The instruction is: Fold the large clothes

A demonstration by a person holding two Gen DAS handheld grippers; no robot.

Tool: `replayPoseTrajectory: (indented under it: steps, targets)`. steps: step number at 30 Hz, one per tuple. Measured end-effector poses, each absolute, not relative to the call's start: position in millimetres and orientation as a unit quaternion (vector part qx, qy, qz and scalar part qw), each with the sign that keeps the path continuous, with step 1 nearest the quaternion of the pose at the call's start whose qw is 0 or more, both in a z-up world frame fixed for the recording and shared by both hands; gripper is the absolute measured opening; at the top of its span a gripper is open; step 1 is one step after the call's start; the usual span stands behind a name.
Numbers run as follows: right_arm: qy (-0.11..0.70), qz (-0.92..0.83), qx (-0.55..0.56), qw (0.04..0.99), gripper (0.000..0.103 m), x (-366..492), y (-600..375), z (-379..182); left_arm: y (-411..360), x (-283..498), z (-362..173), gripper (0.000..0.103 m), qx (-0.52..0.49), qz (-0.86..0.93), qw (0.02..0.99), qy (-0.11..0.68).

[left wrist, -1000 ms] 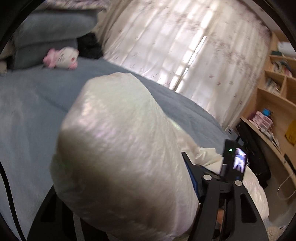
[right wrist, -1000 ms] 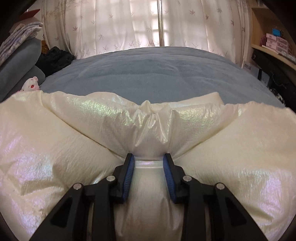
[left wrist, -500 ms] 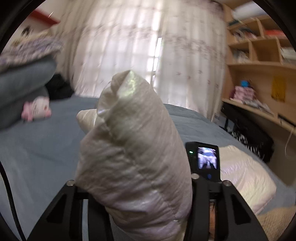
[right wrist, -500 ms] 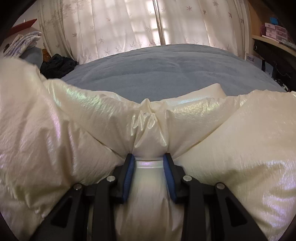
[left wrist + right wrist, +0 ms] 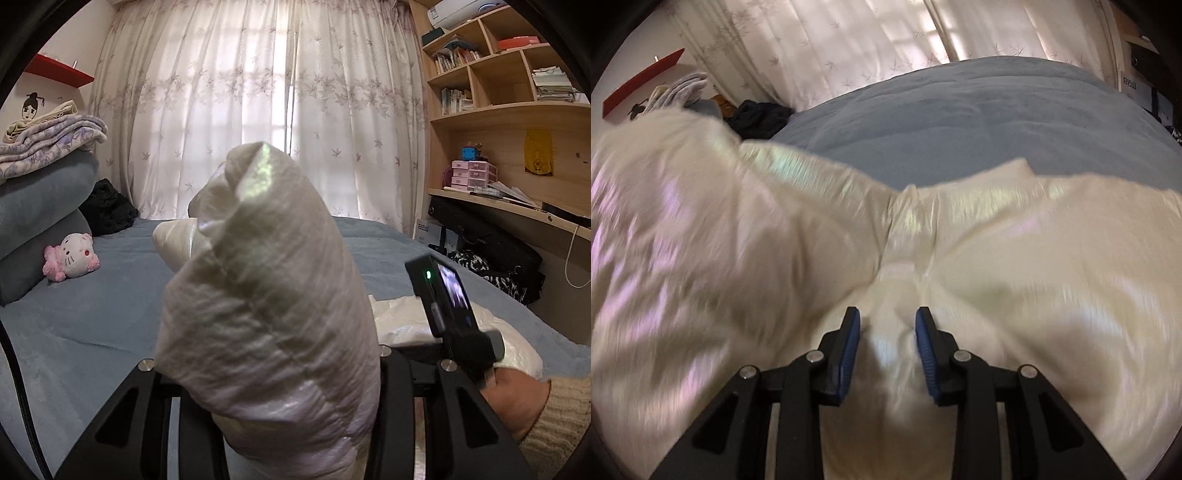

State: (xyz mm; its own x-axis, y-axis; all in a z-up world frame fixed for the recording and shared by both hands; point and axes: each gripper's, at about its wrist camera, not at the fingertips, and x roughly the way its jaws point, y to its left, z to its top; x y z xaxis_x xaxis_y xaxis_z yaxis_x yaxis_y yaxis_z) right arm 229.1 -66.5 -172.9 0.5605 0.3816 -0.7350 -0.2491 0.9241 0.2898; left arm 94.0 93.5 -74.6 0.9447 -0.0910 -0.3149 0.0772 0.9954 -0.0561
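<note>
Over the blue bed (image 5: 92,317) we've got the white puffy jacket (image 5: 269,295) bunched up: left gripper (image 5: 266,417) closing on a sleeve at twelve o'clock, right gripper (image 5: 886,345) pinching the body, lifting it to fold.

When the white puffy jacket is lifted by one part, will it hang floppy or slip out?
The jacket is probably floppy: it sags and bunches around both grips. It looks light, puffed with filling. Its shiny shell may be slippery, so a bunched fold holds better.
</note>
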Motion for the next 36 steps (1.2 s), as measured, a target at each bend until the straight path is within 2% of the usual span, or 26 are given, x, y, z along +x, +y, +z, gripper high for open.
replayPoseTrajectory:
  steps: [5, 13, 18, 22, 24, 30, 36]
  targets:
    - [0.44, 0.166, 0.055, 0.881, 0.031, 226, -58, -193, 76, 86, -70, 0.038, 0.005, -0.062, 0.985, 0.158]
    - [0.405, 0.157, 0.004, 0.901, 0.031, 225, -40, -215, 55, 90, -79, 0.038, 0.032, -0.072, 0.98, 0.182]
    - [0.406, 0.164, 0.018, 0.899, 0.032, 223, -44, -213, 39, 84, -75, 0.038, 0.065, -0.074, 0.979, 0.177]
    - [0.447, 0.179, 0.033, 0.876, 0.032, 218, -57, -195, 20, 79, -66, 0.039, 0.099, -0.082, 0.977, 0.169]
    - [0.458, 0.187, 0.045, 0.868, 0.031, 214, -72, -175, 8, 78, -63, 0.039, 0.114, -0.084, 0.975, 0.17]
    - [0.401, 0.118, 0.037, 0.908, 0.031, 158, -157, -116, -41, 78, -60, 0.039, 0.167, -0.092, 0.965, 0.178]
    - [0.365, -0.032, 0.12, 0.923, 0.032, 113, -276, -106, -115, 83, -69, 0.039, 0.242, -0.118, 0.945, 0.186]
